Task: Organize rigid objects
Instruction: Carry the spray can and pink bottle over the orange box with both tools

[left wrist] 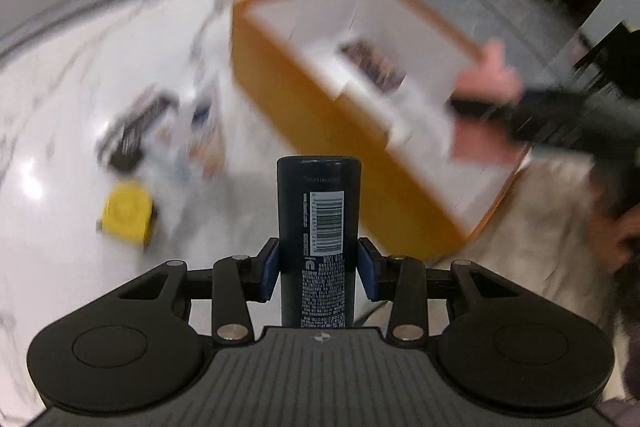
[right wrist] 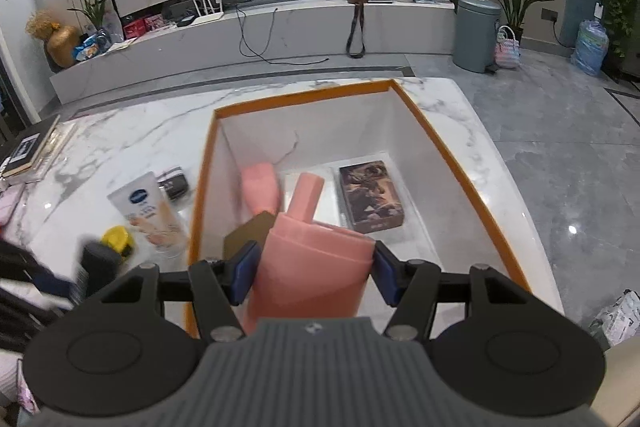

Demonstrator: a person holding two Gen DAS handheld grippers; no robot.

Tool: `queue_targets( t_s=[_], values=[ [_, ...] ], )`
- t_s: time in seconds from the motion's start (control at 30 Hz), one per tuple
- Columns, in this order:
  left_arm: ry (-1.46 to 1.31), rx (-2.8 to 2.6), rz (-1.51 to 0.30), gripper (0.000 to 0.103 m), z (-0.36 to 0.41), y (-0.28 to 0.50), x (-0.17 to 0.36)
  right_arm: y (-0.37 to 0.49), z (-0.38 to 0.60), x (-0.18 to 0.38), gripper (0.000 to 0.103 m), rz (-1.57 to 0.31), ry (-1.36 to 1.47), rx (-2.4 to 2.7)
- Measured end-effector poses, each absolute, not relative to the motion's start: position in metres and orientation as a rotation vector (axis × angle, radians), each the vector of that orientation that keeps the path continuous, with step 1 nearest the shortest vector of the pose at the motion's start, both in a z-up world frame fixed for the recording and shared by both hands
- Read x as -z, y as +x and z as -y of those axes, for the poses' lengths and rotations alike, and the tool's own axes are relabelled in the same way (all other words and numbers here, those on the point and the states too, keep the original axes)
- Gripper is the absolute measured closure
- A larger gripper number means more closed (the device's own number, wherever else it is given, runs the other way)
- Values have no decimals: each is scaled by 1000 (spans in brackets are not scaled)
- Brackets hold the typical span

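Pink bottle (right wrist: 310, 263) clamped in the right gripper (right wrist: 314, 273) above the orange-rimmed box (right wrist: 452, 155); left gripper (left wrist: 319, 269) grasps a dark can (left wrist: 319, 227).

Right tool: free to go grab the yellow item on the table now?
Probably not. The right tool is shut on the pink bottle over the orange box; the yellow item lies outside the box, to its left.

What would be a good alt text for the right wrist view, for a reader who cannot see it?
The right gripper holds a pink bottle over an open orange-rimmed box on a white marble table. A dark patterned box lies inside; a white tube and a yellow object lie on the table to its left.
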State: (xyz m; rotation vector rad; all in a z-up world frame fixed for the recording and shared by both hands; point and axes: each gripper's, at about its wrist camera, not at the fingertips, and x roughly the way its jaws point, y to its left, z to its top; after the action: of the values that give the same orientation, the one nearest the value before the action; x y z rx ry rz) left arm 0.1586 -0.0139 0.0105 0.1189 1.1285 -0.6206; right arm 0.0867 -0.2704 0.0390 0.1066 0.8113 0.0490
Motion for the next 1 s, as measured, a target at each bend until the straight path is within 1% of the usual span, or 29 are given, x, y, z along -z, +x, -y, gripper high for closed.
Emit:
queue_targets(
  t_s=[0.17,0.27,0.4,0.53,0.77,0.9,1.0],
  values=[
    [87,695,-1022,57,47,167,-59,94,285,-36,47,-806,123,-32],
    [134,748,-968,57,78,170,-68,98,296,-36,49,-800,141,-14],
    [258,807,-927,57,122,173,-55,101,306,-33,49,-811,125,-17],
    [371,861,-887,57,152,174,-33,107,318,-22,49,-880,133,-27],
    [485,949,-880,58,163,175,-3,118,347,-5,49,-961,285,-22],
    [568,973,-856,58,172,173,7,118,350,0,49,-951,334,-23],
    [594,979,-856,58,175,176,11,112,346,-4,49,-923,301,10]
  ],
)
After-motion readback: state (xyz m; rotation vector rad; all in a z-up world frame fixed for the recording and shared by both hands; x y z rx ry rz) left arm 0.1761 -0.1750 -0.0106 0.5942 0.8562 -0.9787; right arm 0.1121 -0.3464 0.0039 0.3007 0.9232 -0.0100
